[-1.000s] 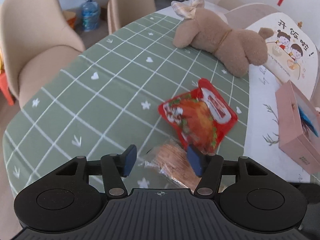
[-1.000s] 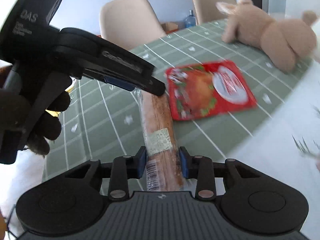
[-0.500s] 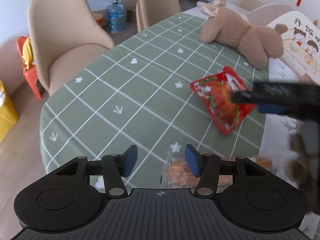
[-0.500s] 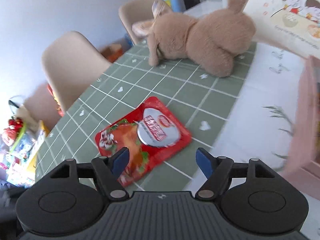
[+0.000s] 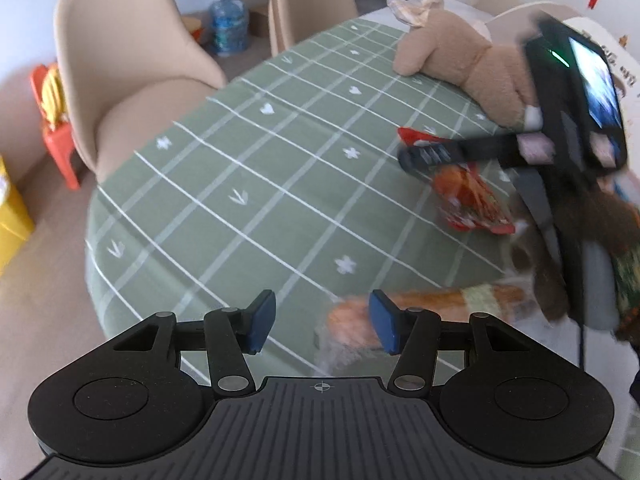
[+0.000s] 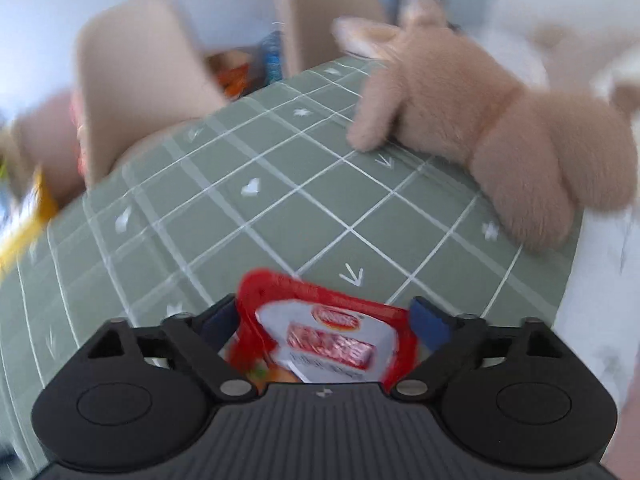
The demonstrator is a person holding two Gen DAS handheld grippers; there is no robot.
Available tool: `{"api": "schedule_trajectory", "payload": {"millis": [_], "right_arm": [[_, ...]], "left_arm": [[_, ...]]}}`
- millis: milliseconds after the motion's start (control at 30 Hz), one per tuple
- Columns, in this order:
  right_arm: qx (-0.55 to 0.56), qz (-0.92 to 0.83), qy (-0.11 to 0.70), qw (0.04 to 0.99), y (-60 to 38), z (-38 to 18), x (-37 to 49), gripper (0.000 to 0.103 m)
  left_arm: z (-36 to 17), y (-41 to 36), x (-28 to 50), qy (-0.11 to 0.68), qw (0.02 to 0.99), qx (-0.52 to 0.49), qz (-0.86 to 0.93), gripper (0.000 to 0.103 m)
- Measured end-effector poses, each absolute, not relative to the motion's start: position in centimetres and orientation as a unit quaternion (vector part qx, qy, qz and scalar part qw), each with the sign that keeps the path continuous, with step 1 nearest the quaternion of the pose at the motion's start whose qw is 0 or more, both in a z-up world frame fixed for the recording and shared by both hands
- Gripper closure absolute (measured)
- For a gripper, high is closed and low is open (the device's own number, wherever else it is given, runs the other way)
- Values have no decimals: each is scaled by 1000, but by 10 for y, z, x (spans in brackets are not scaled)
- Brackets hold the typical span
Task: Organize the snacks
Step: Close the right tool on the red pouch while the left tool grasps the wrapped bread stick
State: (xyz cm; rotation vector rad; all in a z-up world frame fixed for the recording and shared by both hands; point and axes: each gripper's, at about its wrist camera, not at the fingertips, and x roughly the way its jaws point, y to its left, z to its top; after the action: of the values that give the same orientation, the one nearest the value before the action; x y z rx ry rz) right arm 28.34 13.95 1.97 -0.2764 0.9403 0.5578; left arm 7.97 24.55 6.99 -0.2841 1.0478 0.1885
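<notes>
Red foil marked the item in hand: we found the red snack pouch (image 6: 320, 340) lying between the spread jaws of the right tool (image 6: 326, 316), low against the tool body. Those jaws had just been closing slightly, yet the blue pads (image 6: 428, 322) did not visibly press on the pouch, so we recorded the right tool as open with the pouch between its fingers. In the left wrist view the same pouch (image 5: 468, 196) lay on the green checked cloth of the table (image 5: 240, 184), with the right tool reaching over it.

The left tool (image 5: 320, 326) stood open and gripped nothing. The clear-wrapped biscuit pack (image 5: 432, 304) lay flat near the table edge, its end partly behind the left tool's right-hand pad; blur prevented us from confirming whether they touched.

We noted 2 snacks in view, both loose on the table and apart from each other. No tray, box or basket for them appeared in either view. A plush toy (image 6: 480, 128) occupied the far side of the cloth.

Our judgement: the task stood at an early stage. Neither snack appeared placed in a final spot. The pouch remained to be gripped and moved, and the biscuit pack remained to be dealt with after it.
</notes>
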Motion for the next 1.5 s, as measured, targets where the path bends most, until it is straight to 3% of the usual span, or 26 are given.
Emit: {"api": "schedule_trajectory", "payload": {"millis": [200, 367, 500, 667, 967, 1200, 1500], "right_arm": [[-152, 280, 433, 843, 72, 26, 221, 41], [-135, 267, 435, 849, 18, 29, 161, 42], [-133, 245, 427, 860, -11, 32, 117, 42], [-117, 196, 419, 879, -56, 33, 84, 42], [-54, 128, 417, 898, -124, 24, 57, 16], [-46, 126, 406, 904, -131, 17, 42, 6], [-15, 177, 387, 905, -157, 47, 41, 7]], "left_arm": [[63, 238, 66, 506, 834, -209, 72, 51], [58, 215, 78, 491, 839, -225, 67, 49], [54, 173, 95, 495, 851, -168, 47, 43], [57, 131, 93, 497, 863, -87, 28, 43], [52, 115, 77, 510, 857, -64, 32, 41], [44, 86, 67, 510, 858, -41, -38, 52], [41, 64, 36, 492, 868, -24, -71, 55]]}}
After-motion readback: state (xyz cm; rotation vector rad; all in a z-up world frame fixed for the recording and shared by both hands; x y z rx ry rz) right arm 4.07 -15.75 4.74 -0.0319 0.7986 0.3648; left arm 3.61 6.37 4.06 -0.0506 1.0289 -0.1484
